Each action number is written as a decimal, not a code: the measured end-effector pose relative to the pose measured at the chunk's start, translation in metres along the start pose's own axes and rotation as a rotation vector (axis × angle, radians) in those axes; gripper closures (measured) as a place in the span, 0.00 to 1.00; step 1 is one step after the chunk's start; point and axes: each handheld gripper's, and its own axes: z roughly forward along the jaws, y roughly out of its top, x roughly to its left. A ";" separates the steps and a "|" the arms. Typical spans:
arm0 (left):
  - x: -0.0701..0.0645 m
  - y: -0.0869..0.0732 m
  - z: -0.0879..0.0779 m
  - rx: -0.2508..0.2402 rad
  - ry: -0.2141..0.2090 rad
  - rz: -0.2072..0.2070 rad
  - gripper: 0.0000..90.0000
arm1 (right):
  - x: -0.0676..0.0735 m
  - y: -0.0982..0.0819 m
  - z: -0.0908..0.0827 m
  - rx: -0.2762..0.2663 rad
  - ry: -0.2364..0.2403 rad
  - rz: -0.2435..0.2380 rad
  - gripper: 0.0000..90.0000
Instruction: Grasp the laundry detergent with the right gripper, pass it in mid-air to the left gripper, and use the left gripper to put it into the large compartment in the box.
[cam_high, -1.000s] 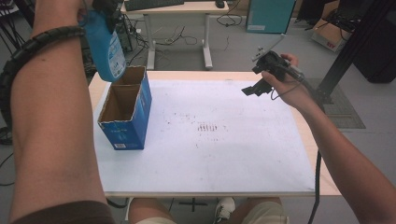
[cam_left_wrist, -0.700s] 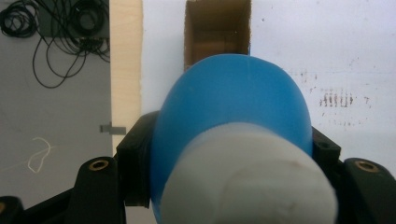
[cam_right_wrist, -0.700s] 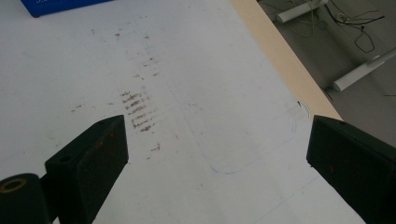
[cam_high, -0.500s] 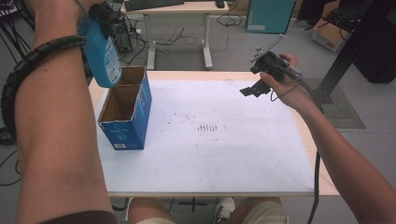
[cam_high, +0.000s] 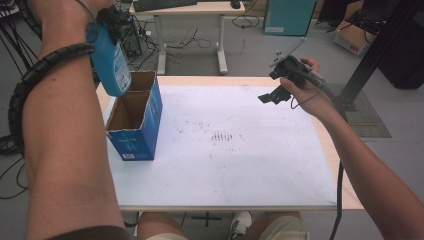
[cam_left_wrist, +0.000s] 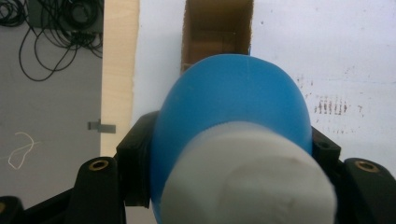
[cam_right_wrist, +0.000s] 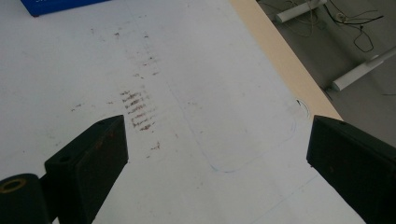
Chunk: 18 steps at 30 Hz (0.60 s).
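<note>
Bottle (cam_high: 109, 62) in blue plastic, with a white cap toward the camera in the left gripper view, hangs above the table (cam_high: 240, 150) in the grip of the left gripper (cam_high: 112, 22), whose two black jaws press on its sides just below the cap. In the high view the bottle is lifted clear of the tabletop and tilted a little, its lower end just over the near left rim of the open box (cam_high: 135, 120), overlapping the rim in that picture; whether it touches the cardboard cannot be told. The box is blue outside and brown inside, stands upright on the left part of the white sheet that covers the table, and its flaps are open at the top. In the left gripper view the bottle (cam_left_wrist: 233, 126) is in front of the brown inside of the box (cam_left_wrist: 217, 28), which lies beyond it and straight ahead along the jaws. The right gripper (cam_high: 272, 95) is held above the far right part of the table, well apart from bottle and box, with a cable trailing down from the hand. In the right gripper view its jaws stand wide with nothing between them, and they look down on the bare white sheet with a patch of dark smudges (cam_right_wrist: 137, 112) near the middle; a corner of the blue box (cam_right_wrist: 60, 5) shows at the top edge.
</note>
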 end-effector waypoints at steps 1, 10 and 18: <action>0.000 0.000 0.001 0.001 0.000 -0.003 0.40 | 0.000 0.000 0.000 -0.002 0.000 -0.002 0.06; 0.000 0.000 0.011 0.006 -0.005 0.005 0.40 | -0.001 0.001 0.000 -0.006 0.000 -0.004 0.06; 0.005 -0.002 0.021 0.008 -0.005 0.002 0.40 | 0.000 0.001 0.002 -0.005 -0.009 0.004 0.06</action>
